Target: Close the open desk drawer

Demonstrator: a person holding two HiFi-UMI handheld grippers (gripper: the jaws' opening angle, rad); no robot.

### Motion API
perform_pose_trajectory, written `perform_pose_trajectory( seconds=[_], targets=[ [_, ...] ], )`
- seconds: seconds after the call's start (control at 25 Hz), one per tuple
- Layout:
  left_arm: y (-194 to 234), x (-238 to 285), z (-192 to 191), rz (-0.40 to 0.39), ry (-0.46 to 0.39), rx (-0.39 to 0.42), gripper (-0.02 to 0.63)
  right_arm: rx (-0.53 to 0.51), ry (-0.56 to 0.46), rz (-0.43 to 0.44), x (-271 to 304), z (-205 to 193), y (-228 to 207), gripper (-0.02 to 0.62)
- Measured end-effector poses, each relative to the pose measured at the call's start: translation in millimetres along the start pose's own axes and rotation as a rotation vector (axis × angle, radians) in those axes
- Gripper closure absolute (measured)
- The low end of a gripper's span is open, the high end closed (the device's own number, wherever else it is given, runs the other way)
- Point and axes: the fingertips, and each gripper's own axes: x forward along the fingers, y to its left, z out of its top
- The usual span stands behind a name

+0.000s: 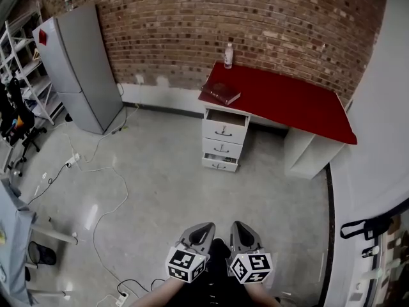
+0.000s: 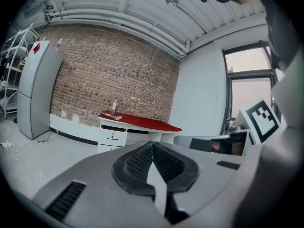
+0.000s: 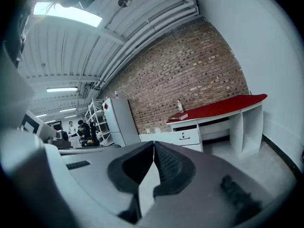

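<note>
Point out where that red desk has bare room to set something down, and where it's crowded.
The red desktop is bare from the book rightward to its far end. Its left end is crowded: the book at the front corner, the bottle behind it by the brick wall. The open top drawer juts out below the book.

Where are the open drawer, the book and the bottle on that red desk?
open drawer (image 1: 225, 128), head view, on its white front panel.
book (image 1: 221, 93), head view, middle of its dark red cover.
bottle (image 1: 229, 56), head view, middle of its body.
</note>
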Motion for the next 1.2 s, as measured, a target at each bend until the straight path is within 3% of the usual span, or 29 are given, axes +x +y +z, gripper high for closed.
perform_pose_trajectory(
  seconds=[0.52, 1.04, 1.2],
  targets=[
    [47, 98, 45, -0.016, -0.024, -0.001, 0.597, -0.025, -0.016, -0.014, 96, 50, -50, 0.589],
    [83, 150, 62, 0.02, -0.004, -0.017, 0.597, -0.006, 0.007, -0.022, 158, 70, -84, 0.589],
    [85, 165, 58, 0.023, 0.013, 0.02, 0.597, -0.01, 0.008, -0.036, 166, 71, -98, 0.589]
  ],
)
